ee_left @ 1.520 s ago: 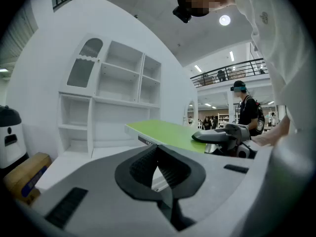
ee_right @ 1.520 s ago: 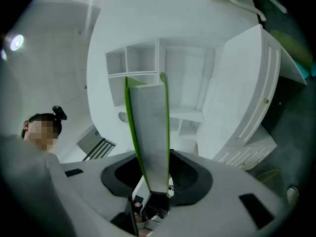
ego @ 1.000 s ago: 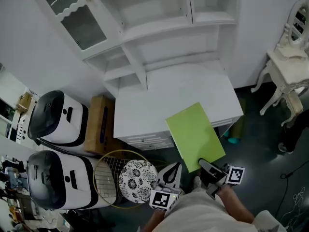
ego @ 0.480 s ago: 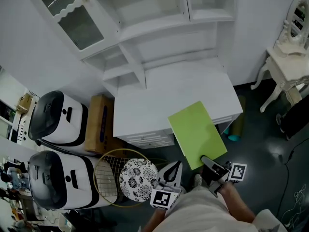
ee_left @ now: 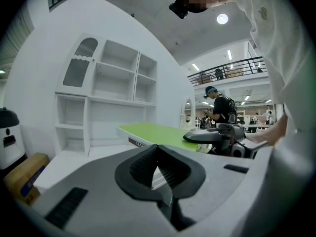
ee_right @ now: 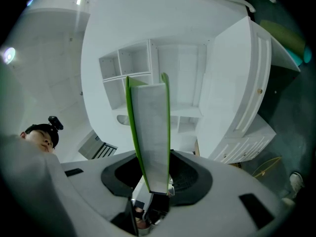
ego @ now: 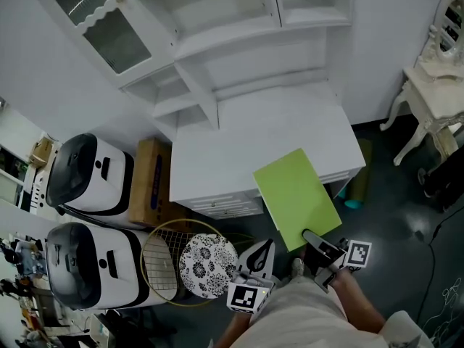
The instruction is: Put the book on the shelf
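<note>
A thin lime-green book [ego: 296,198] lies flat in the air over the front right corner of the white desk [ego: 254,143]. My right gripper [ego: 313,239] is shut on the book's near edge. In the right gripper view the book [ee_right: 150,127] stands edge-on between the pads and points toward the white shelf unit [ee_right: 143,68]. My left gripper [ego: 262,252] hangs to the left of the book with its pads together and nothing in them. The left gripper view shows the shelf's open compartments [ee_left: 113,98], the book [ee_left: 158,132] and the right gripper [ee_left: 207,136] on it.
Left of the desk stand two white-and-black appliances [ego: 90,176] [ego: 87,263] and a cardboard box [ego: 148,183]. A racket [ego: 170,259] and a patterned disc [ego: 208,265] lie below the desk front. A white ornate table [ego: 435,100] stands at the right.
The book and my right gripper have edged slightly toward the desk. The left gripper has kept still.
</note>
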